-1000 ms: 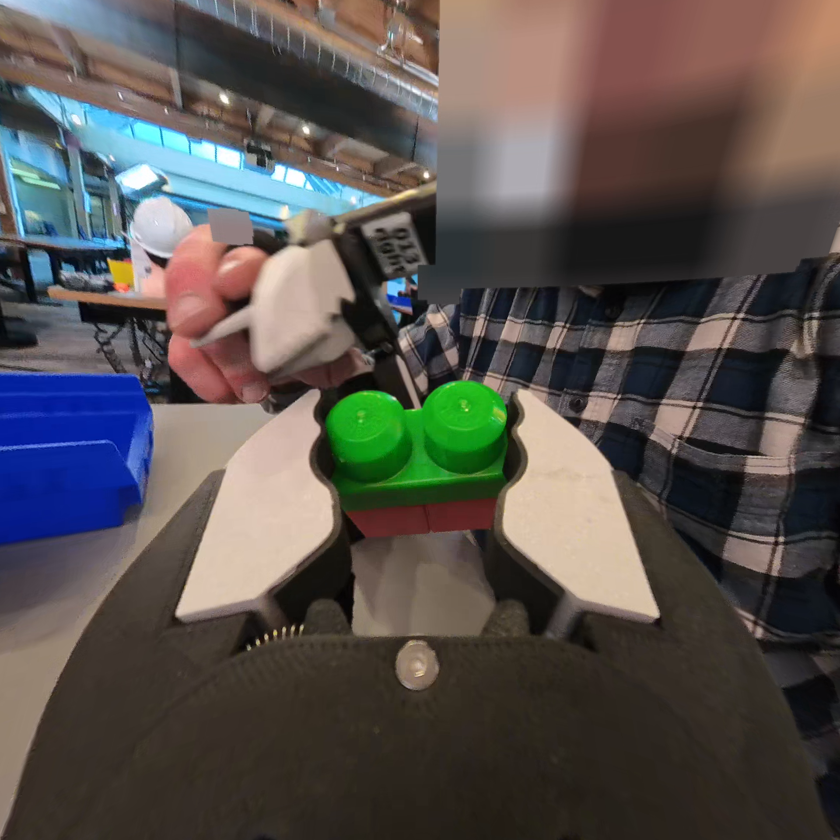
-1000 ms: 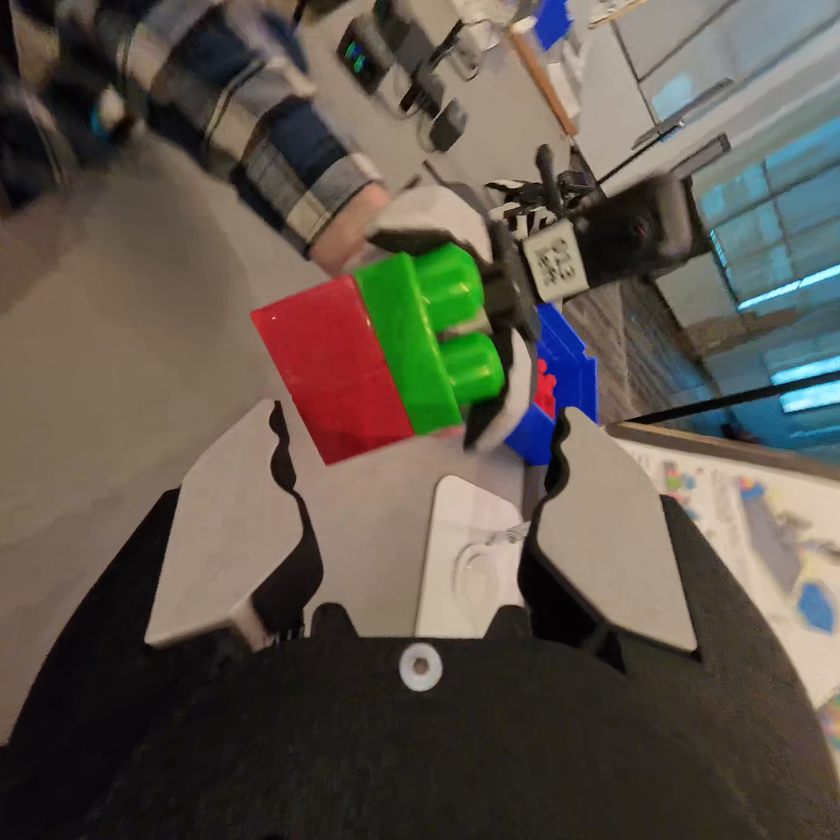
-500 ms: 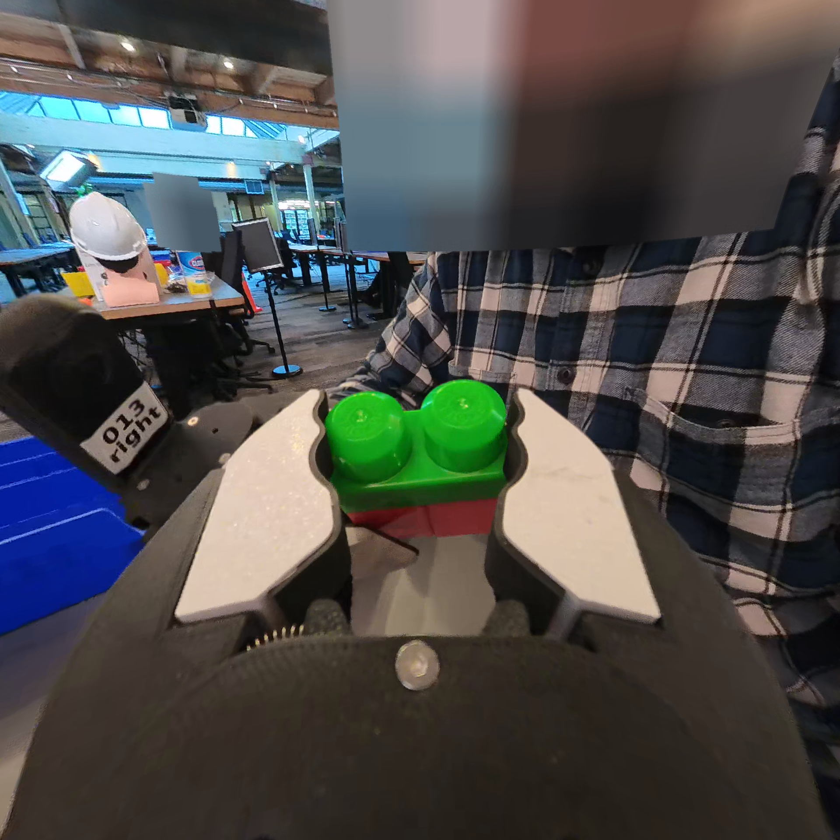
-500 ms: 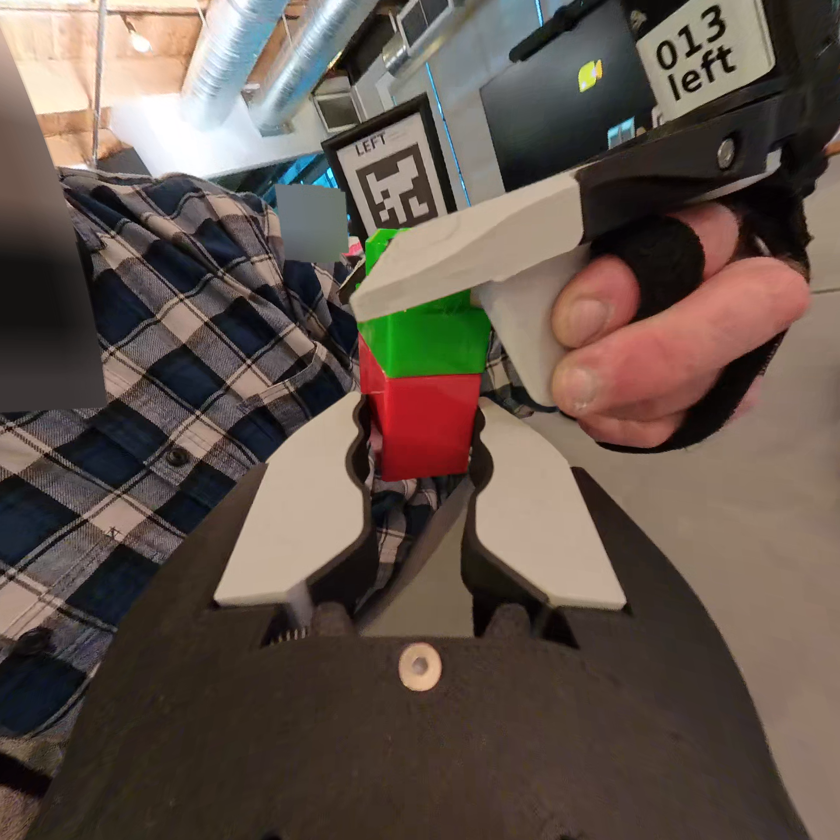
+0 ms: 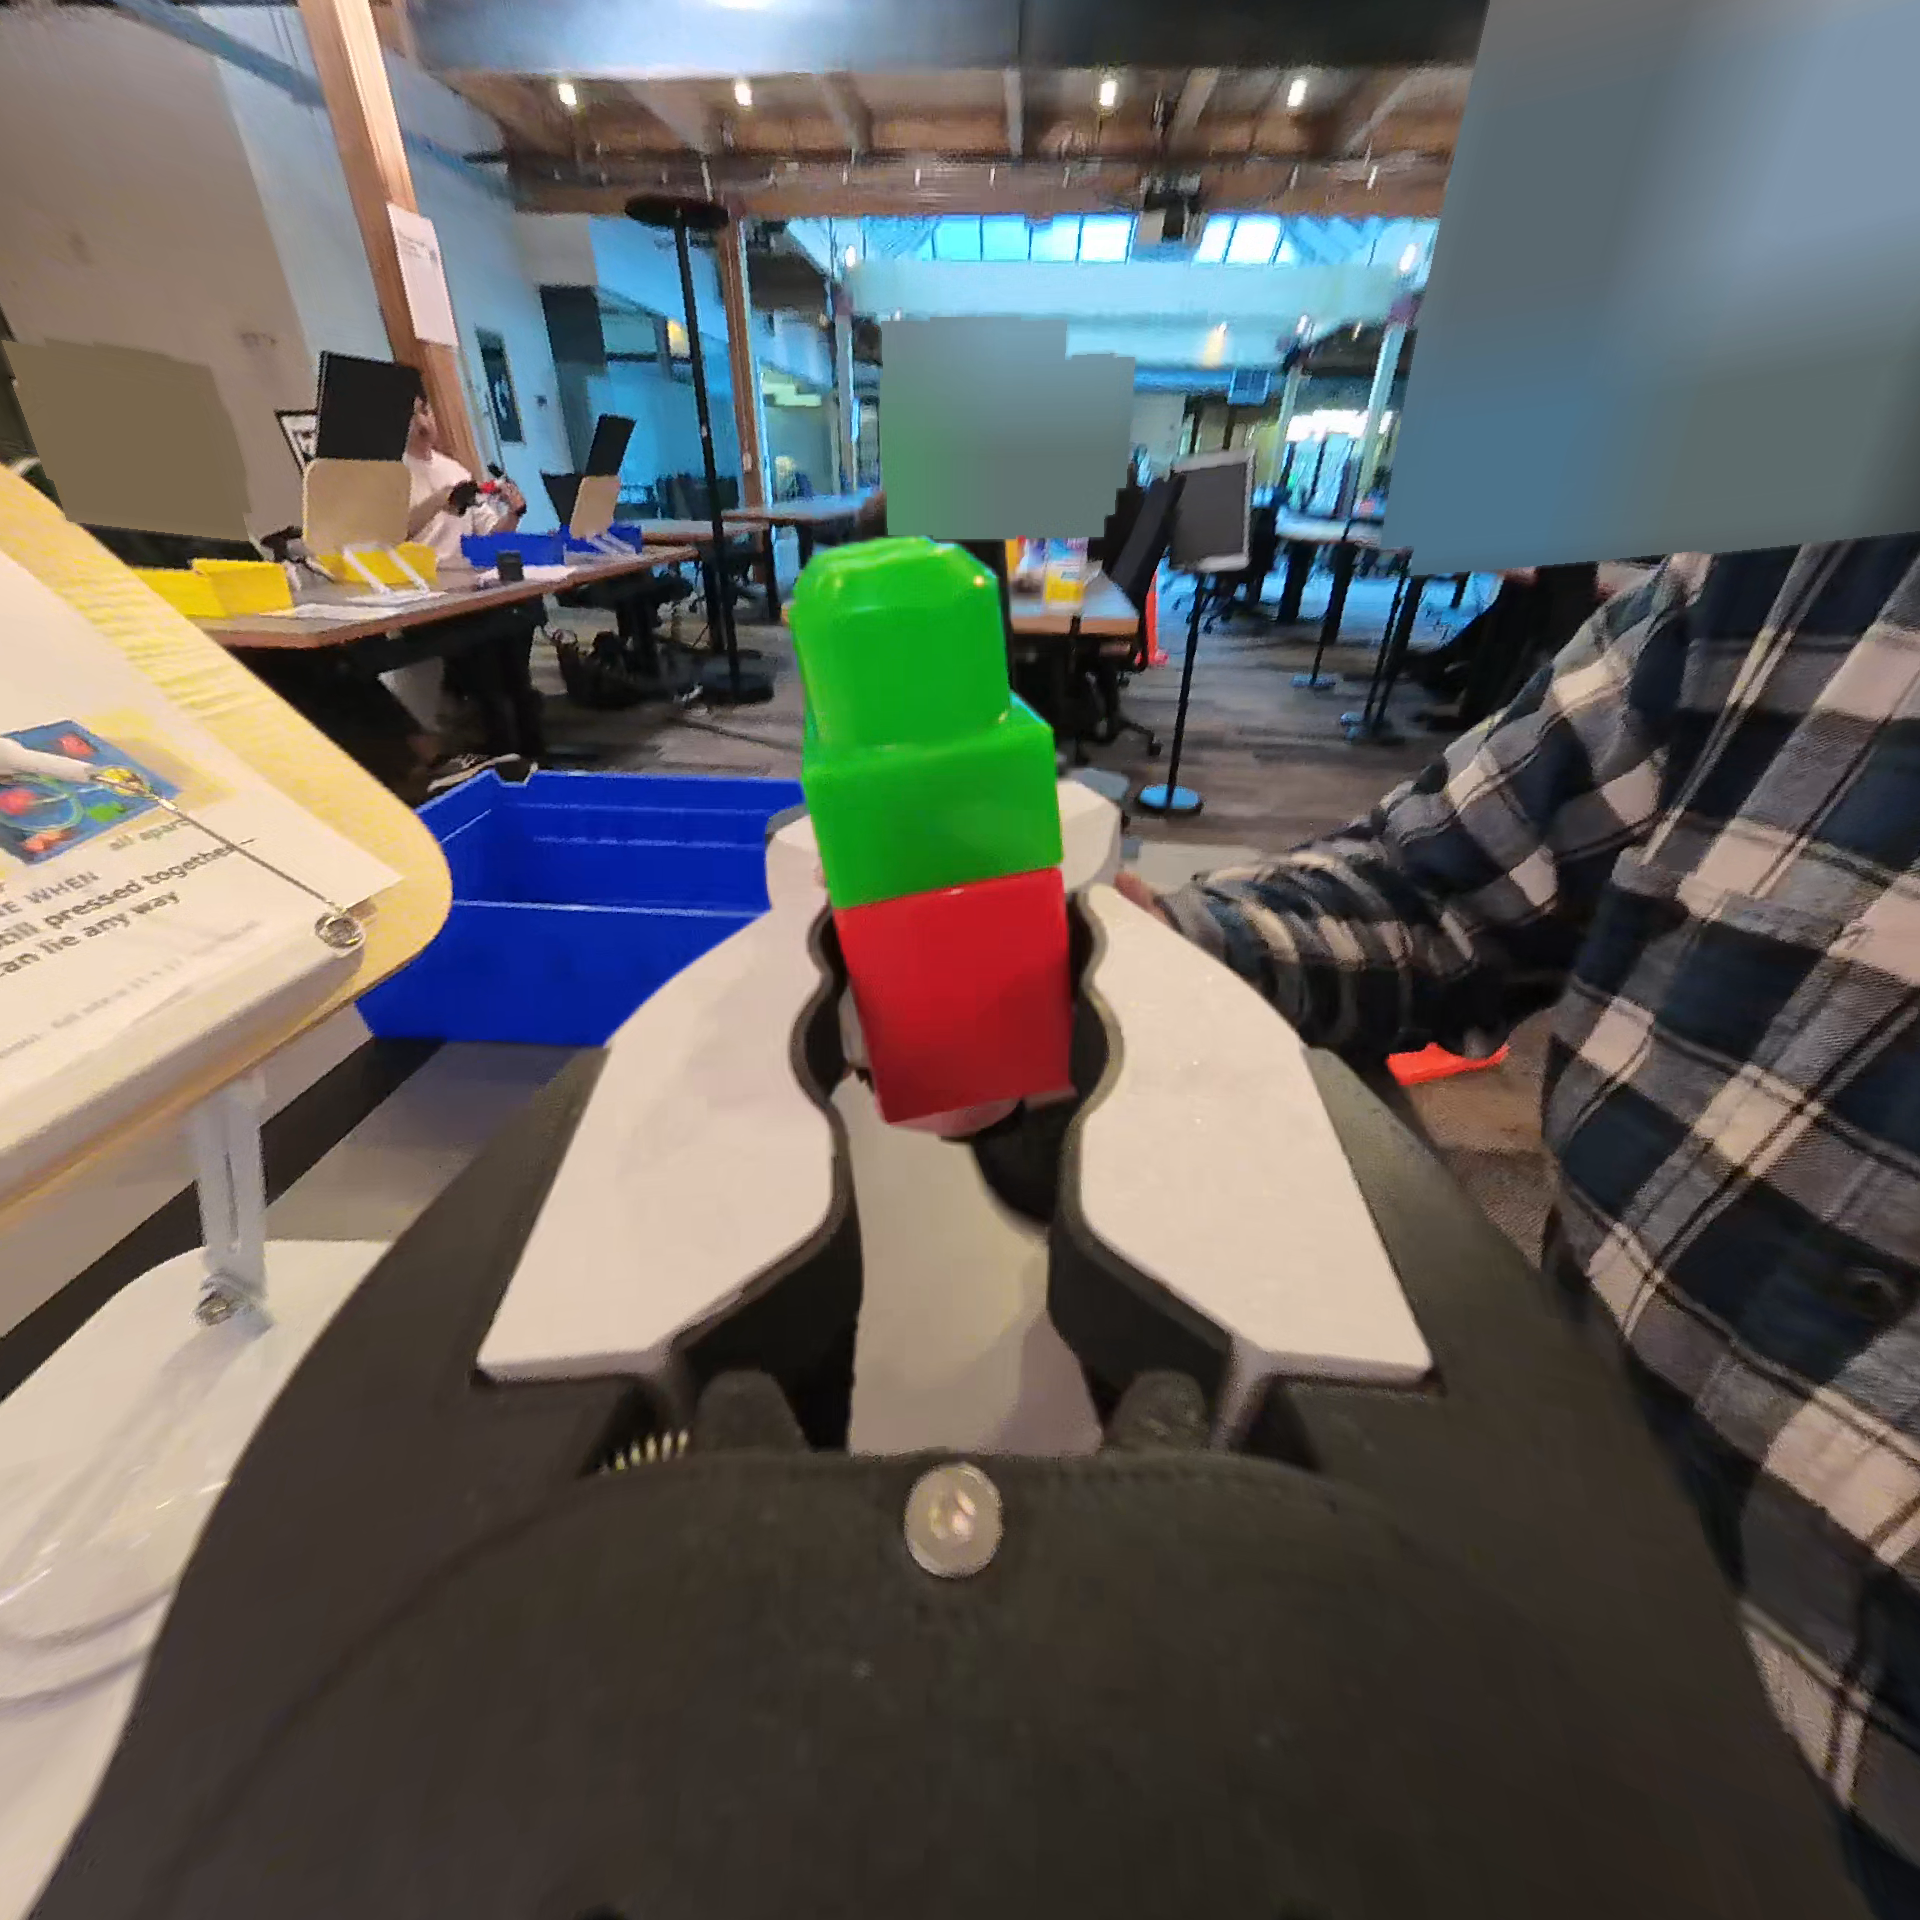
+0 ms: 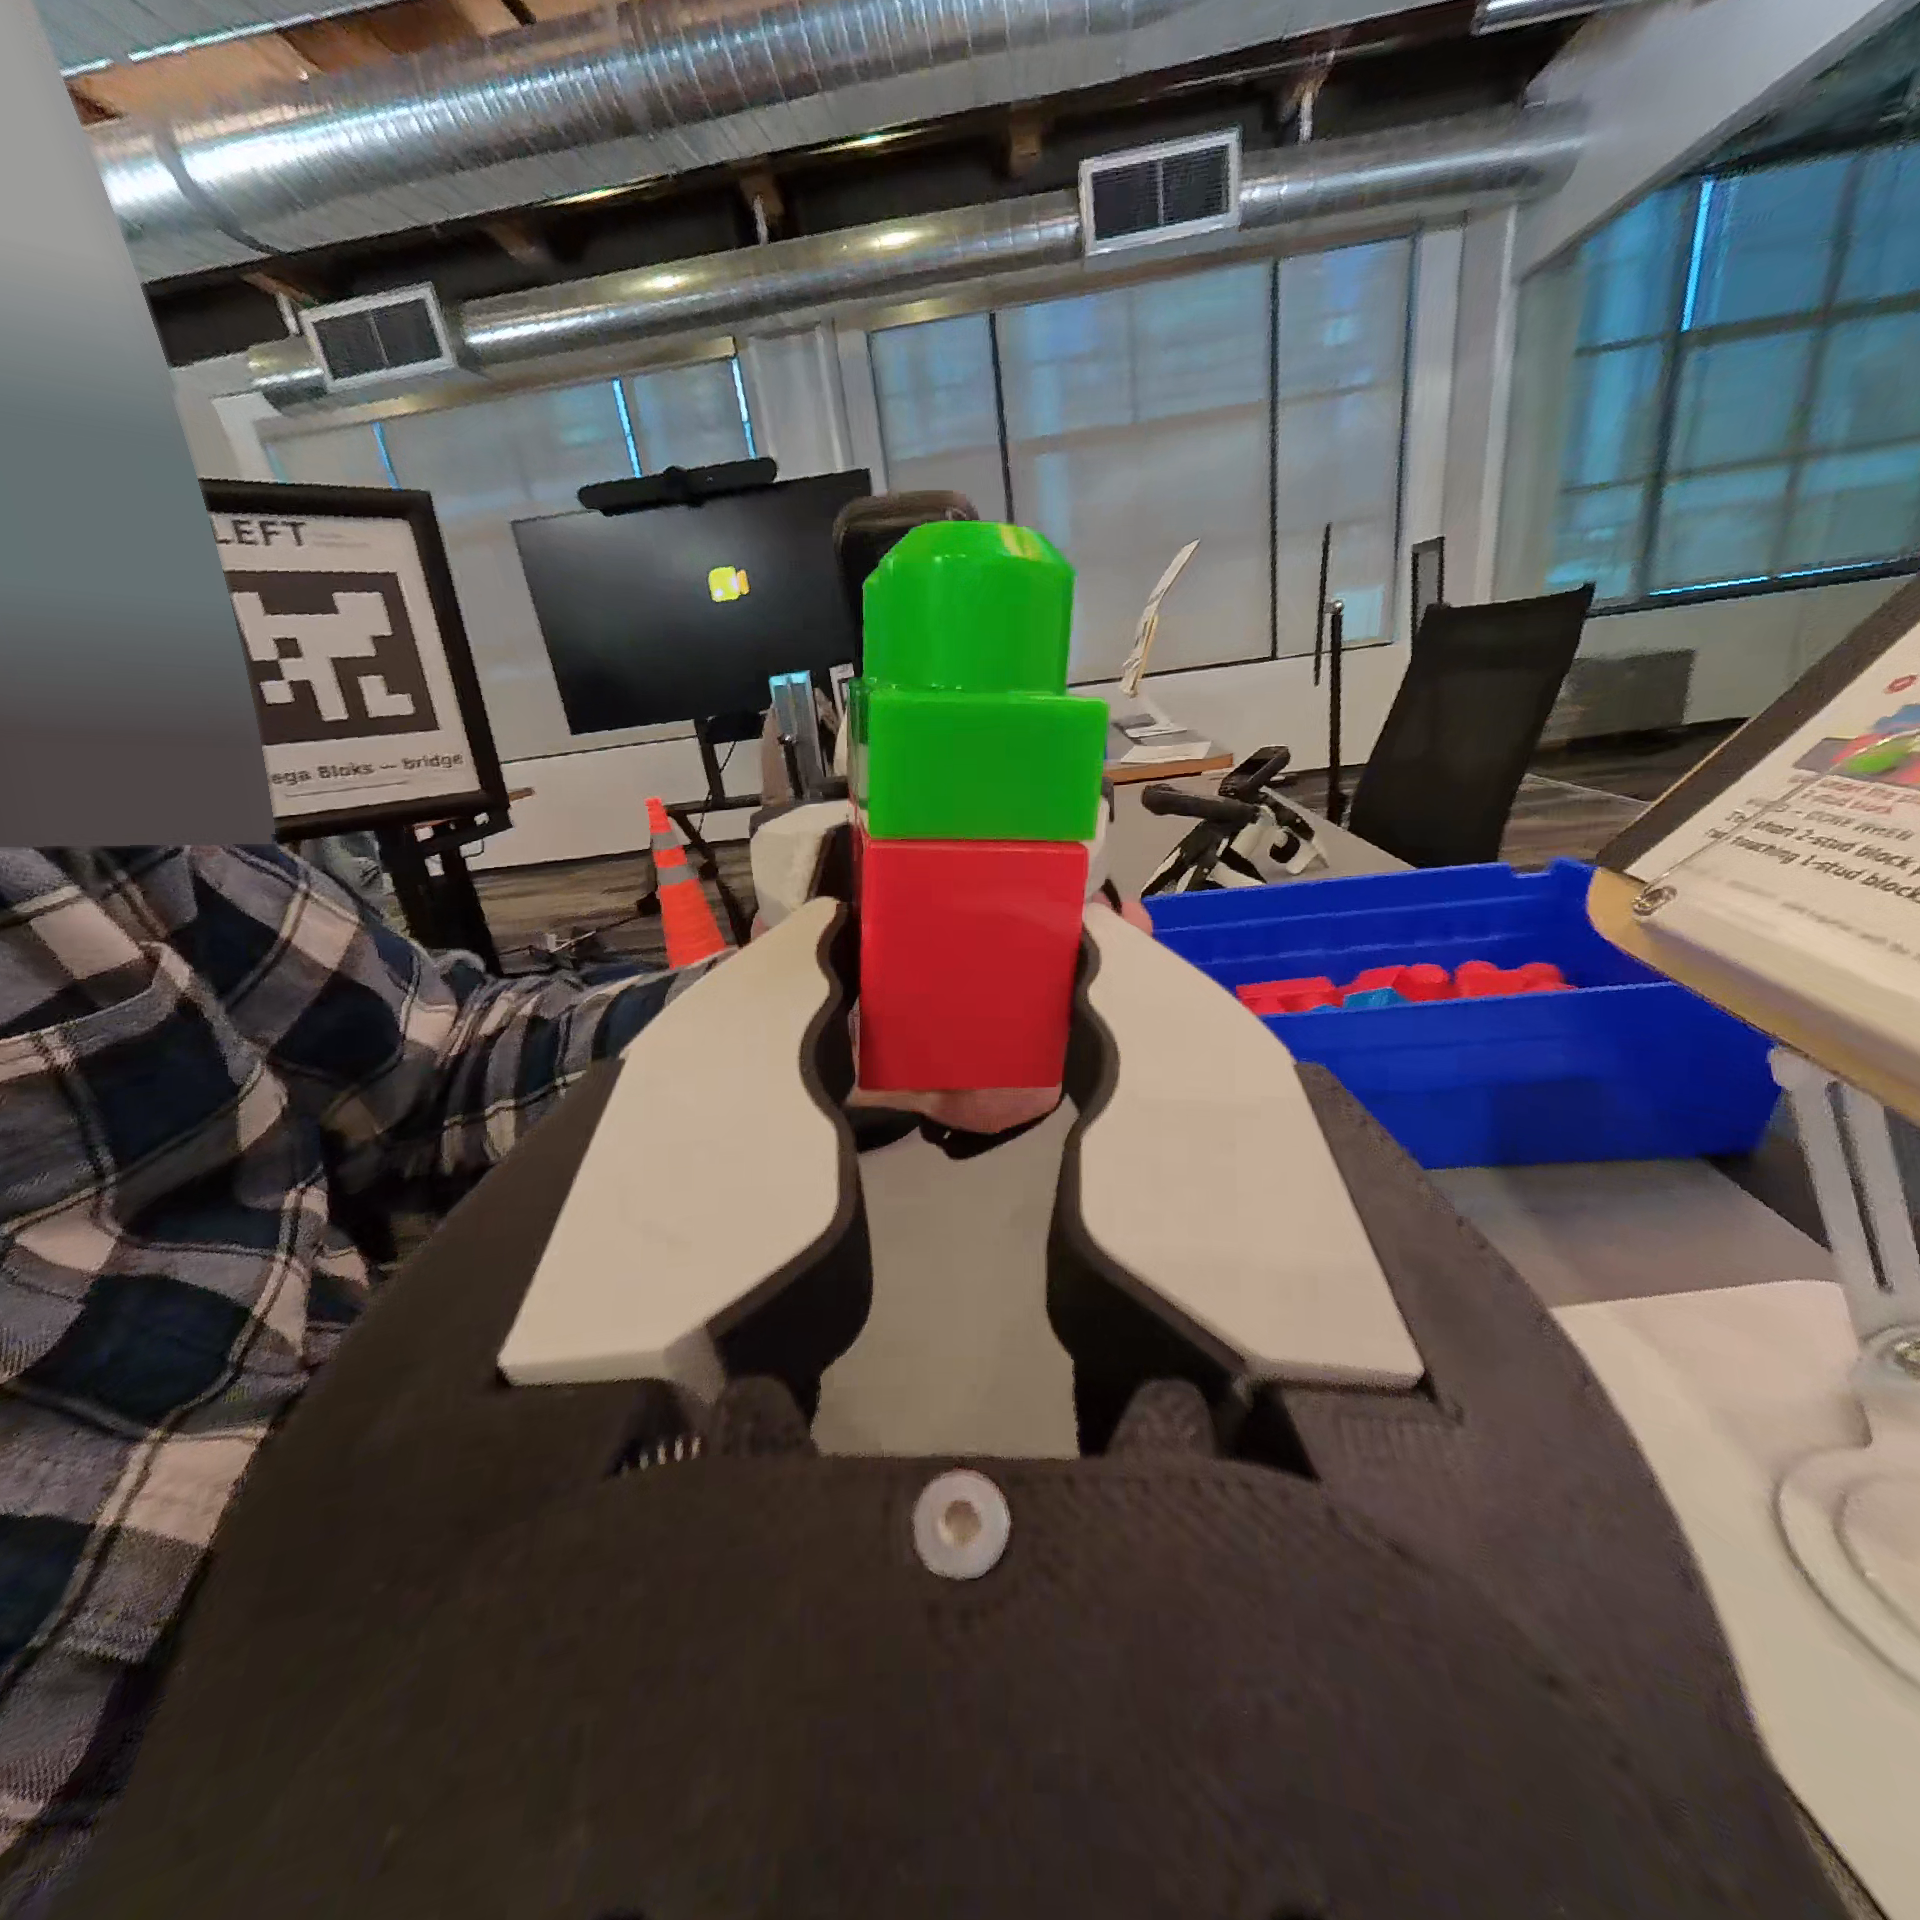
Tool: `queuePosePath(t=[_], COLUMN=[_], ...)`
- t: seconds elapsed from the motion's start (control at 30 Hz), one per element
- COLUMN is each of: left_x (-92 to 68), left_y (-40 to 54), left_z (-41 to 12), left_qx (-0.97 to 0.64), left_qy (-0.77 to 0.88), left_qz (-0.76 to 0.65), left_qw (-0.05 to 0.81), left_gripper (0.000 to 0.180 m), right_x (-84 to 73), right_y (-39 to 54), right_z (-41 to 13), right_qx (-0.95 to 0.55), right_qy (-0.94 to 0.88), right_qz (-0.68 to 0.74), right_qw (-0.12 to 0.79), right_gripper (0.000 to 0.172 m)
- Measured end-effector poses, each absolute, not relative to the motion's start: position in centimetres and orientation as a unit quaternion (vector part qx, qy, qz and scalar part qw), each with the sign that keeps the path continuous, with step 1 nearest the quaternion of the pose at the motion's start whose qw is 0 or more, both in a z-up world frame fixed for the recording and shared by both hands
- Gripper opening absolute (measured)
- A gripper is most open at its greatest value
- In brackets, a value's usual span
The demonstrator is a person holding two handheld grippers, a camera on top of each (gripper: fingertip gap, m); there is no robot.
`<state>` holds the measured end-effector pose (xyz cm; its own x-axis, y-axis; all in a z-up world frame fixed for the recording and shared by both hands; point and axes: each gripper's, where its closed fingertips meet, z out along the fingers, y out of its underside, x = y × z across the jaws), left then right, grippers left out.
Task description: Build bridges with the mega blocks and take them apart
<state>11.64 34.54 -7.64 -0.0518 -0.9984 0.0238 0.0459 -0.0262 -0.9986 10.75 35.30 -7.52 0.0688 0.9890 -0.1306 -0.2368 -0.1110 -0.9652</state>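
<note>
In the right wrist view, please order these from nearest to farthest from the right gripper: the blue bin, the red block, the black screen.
1. Red block: between the right gripper fingers.
2. Blue bin: on the right, on the table.
3. Black screen: far behind, left of the blocks.

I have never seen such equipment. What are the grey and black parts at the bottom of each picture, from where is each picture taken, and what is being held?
There is no robot: a person in a plaid shirt holds a hand-operated gripper in each hand. Each gripper carries a camera looking forward along its two grey fingers, so one picture comes from the left gripper and one from the right gripper. Both grippers' fingers close on the red block from opposite ends. A green block is stacked on it. A blue bin on the table holds more blocks, mostly red. An instruction sheet on a stand is nearby.
</note>
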Motion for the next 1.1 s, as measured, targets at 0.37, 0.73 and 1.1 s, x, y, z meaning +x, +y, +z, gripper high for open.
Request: queuePosePath(t=[0.37, 0.73, 1.1], left_x=[12.0, 12.6, 10.9], left_y=[34.2, 34.7, 37.3], left_z=[-10.4, -11.6, -15.7], left_qx=[-0.51, -0.529, -0.573], left_qy=[0.558, 0.552, 0.518], left_qz=[-0.47, -0.457, -0.45], left_qw=[0.455, 0.453, 0.449], left_gripper=[0.037, 0.043, 0.028], right_x=[12.5, 13.0, 39.0], right_y=[35.2, 35.5, 54.1], right_z=[-7.6, -9.1, -13.3], right_qx=[-0.553, -0.578, -0.738], right_qy=[-0.55, -0.661, -0.596], right_qz=[0.4, 0.267, 0.102], right_qw=[0.481, 0.397, 0.299], right_gripper=[0.062, 0.036, 0.037])
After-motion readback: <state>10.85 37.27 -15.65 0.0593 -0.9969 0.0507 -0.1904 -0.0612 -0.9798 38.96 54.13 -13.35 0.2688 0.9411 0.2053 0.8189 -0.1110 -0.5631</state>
